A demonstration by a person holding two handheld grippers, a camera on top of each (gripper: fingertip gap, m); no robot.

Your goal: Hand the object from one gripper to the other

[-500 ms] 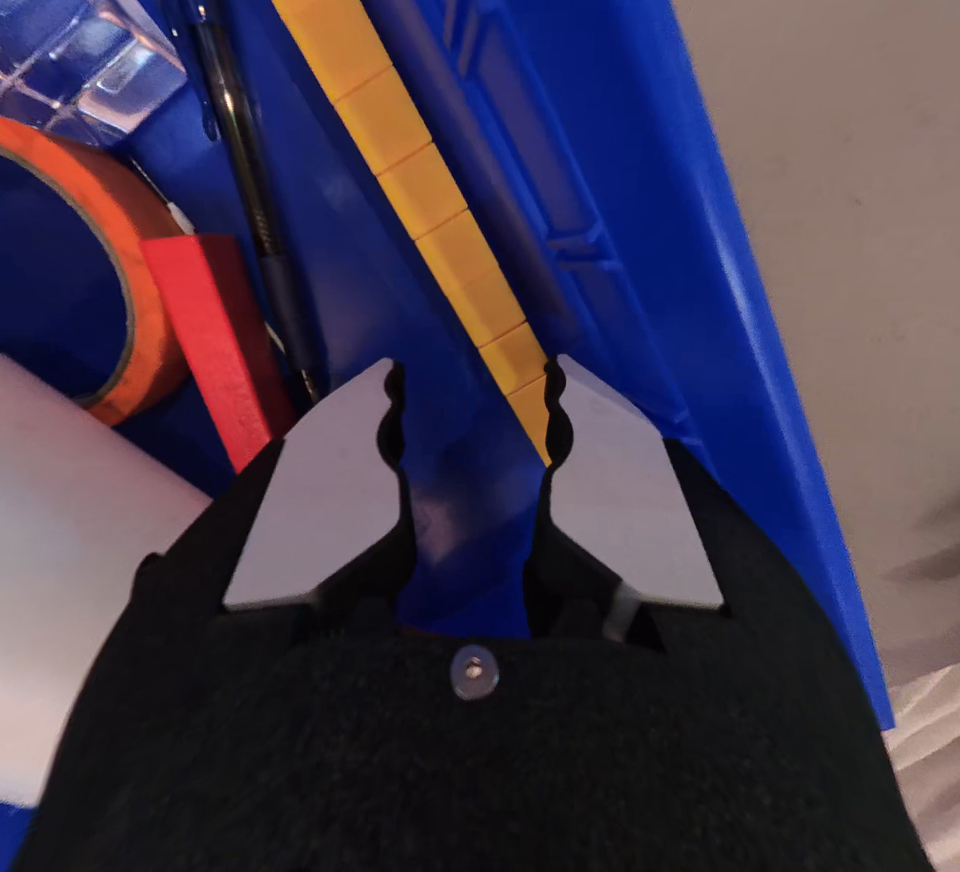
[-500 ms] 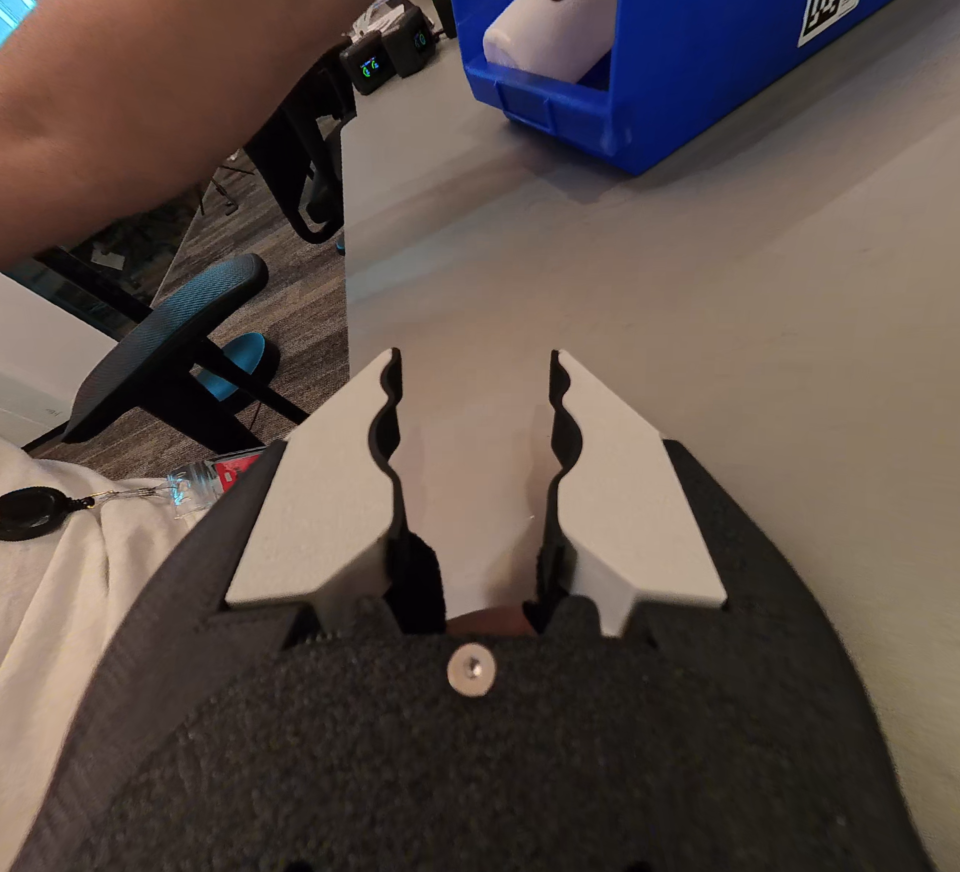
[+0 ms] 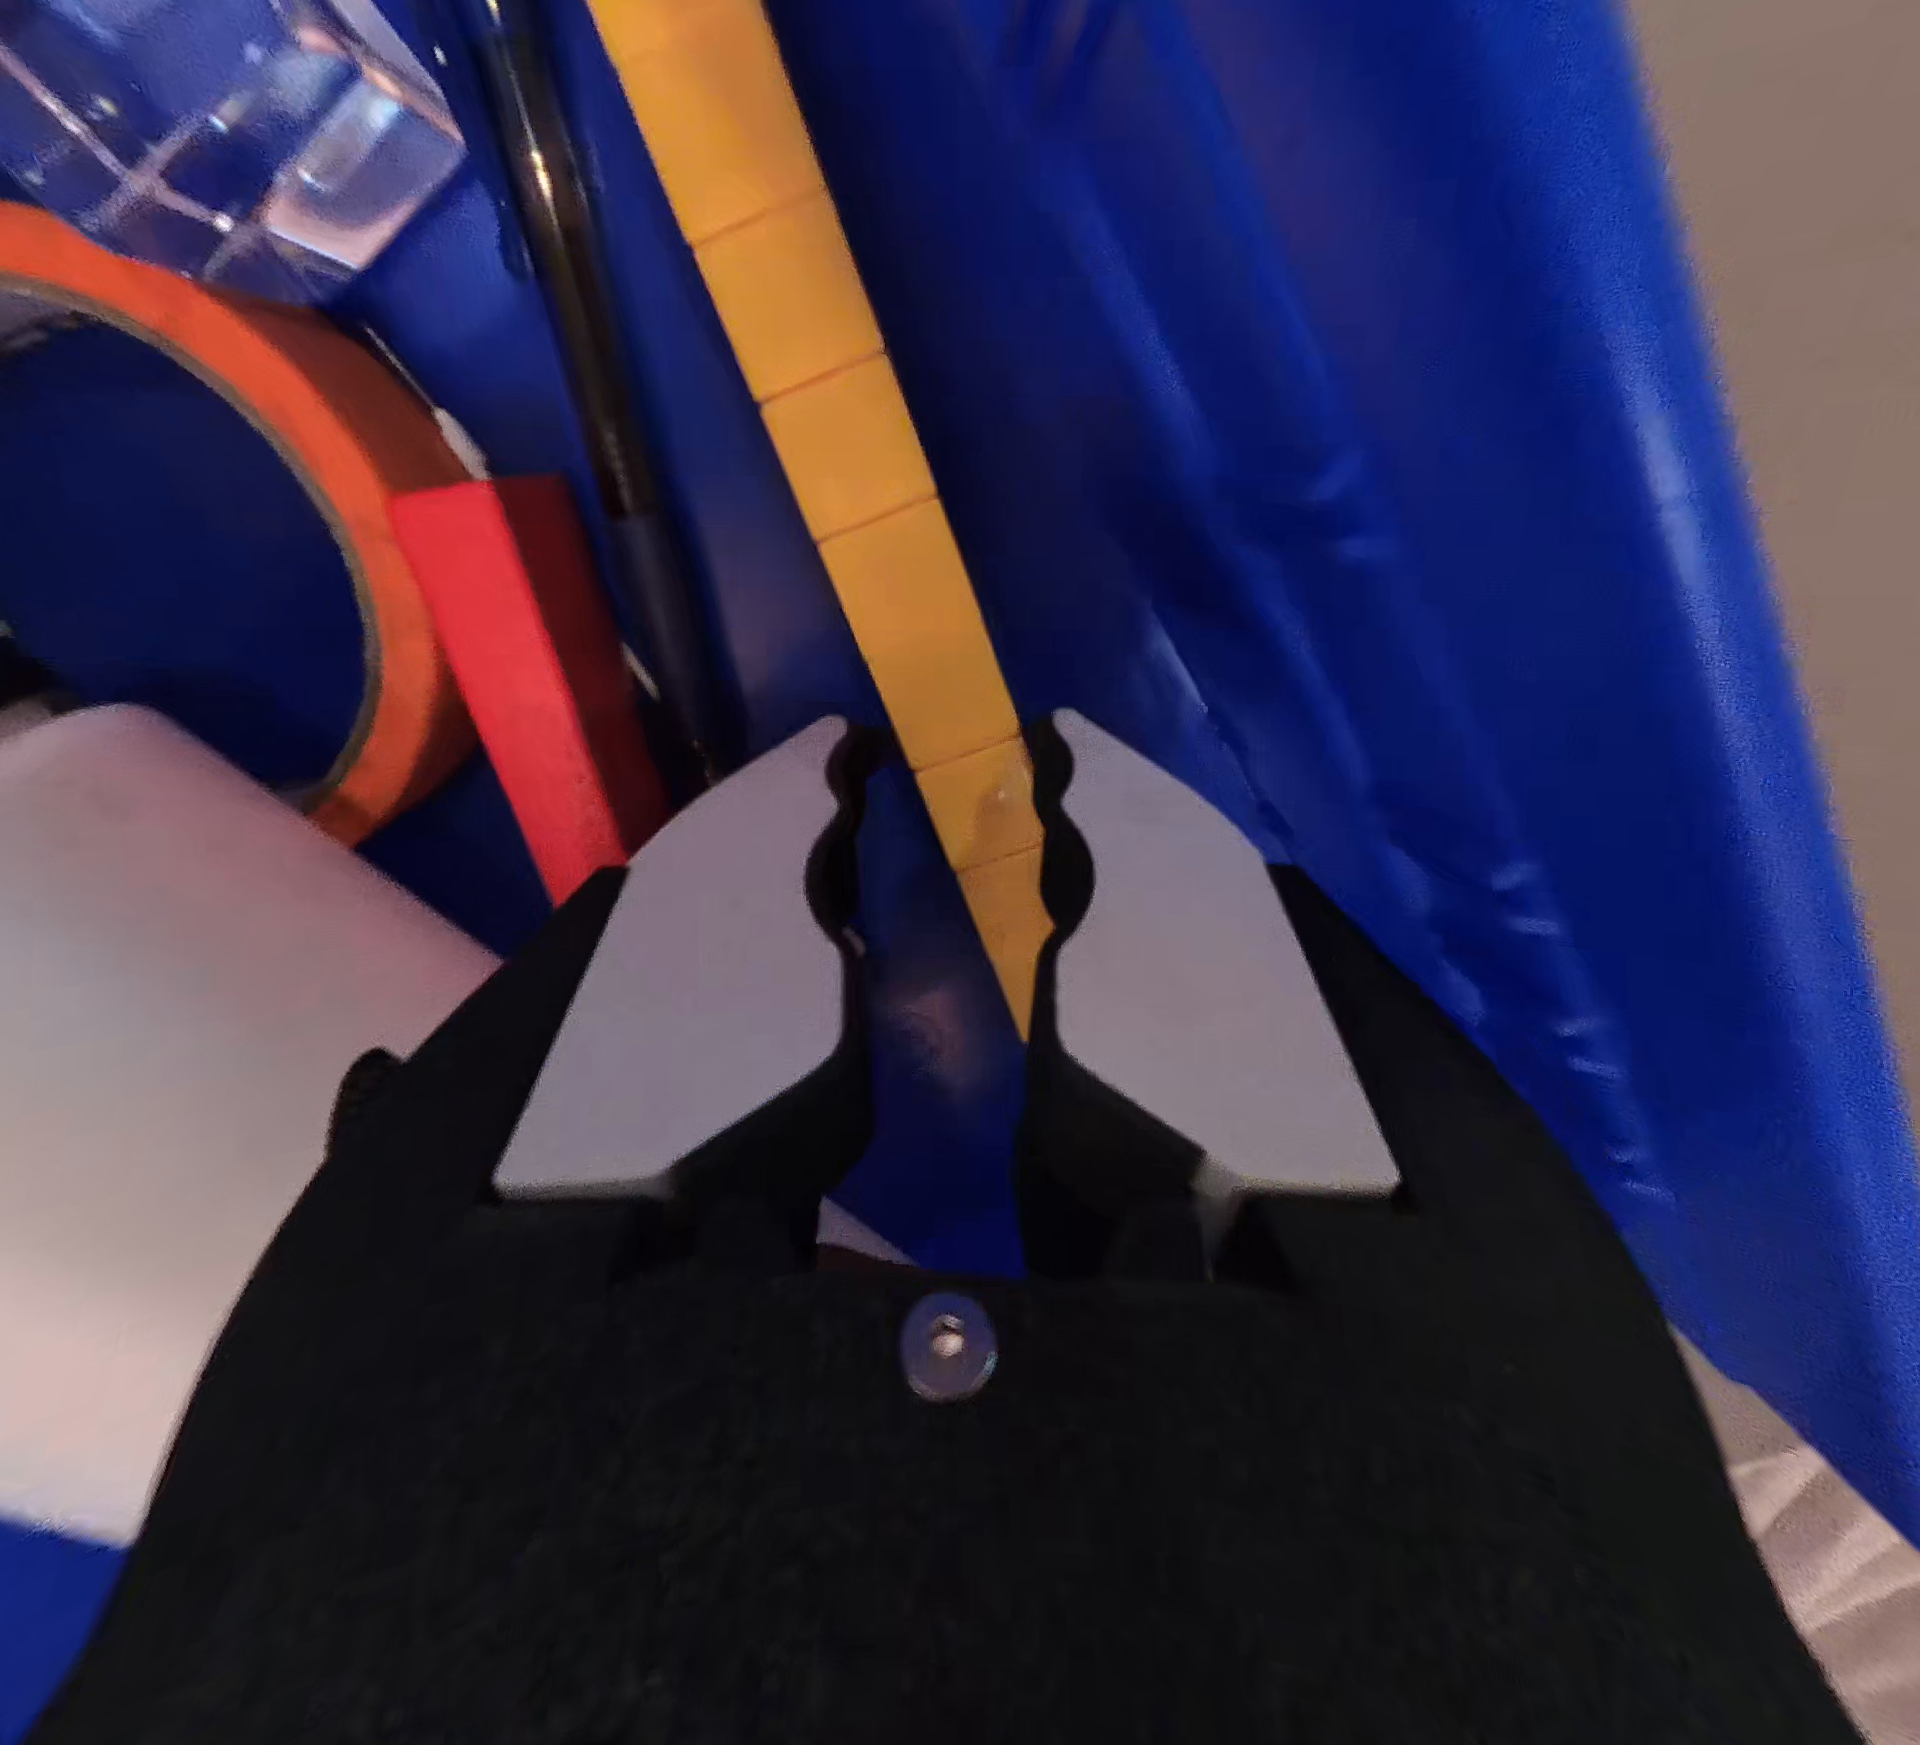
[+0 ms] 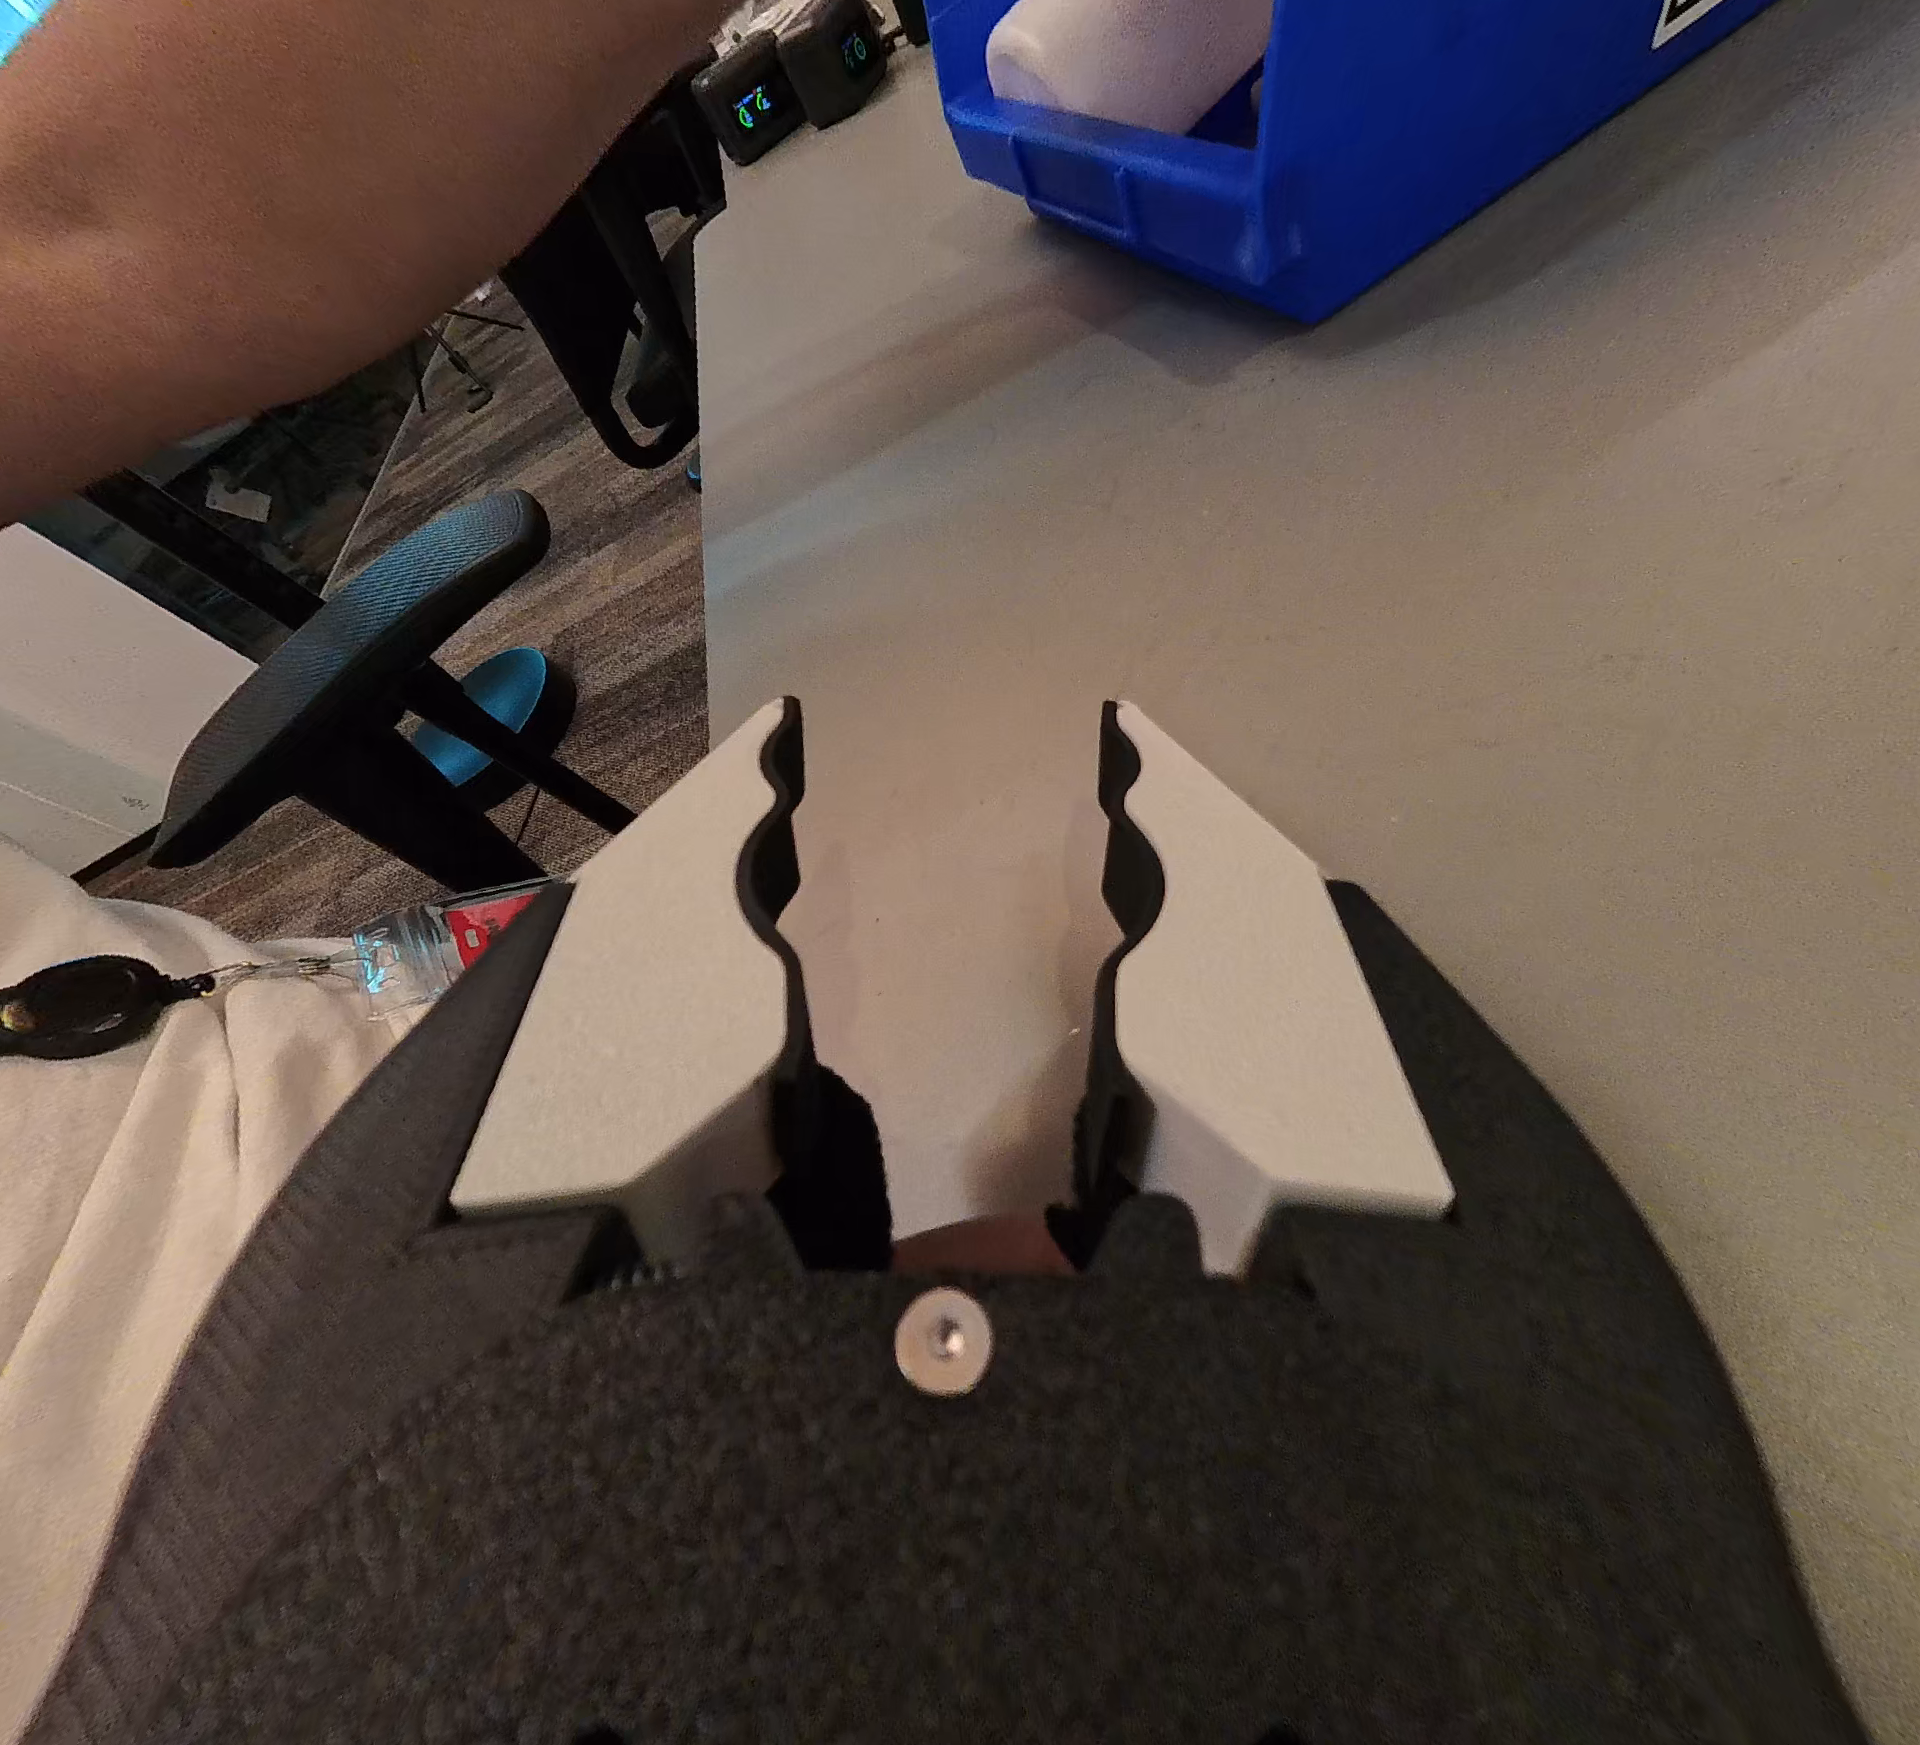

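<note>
Inside the blue bin, we straddle the yellow segmented bar with our unclenched left gripper to pick it; right gripper waits released above the table.

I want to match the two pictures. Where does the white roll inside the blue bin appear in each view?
Left wrist view: the white roll fills the lower left edge, beside the left gripper, below the orange tape ring.
Right wrist view: the white roll lies at the top centre, at the bin's open end, far beyond the open right gripper.
Shared landmark: the blue bin.
</note>
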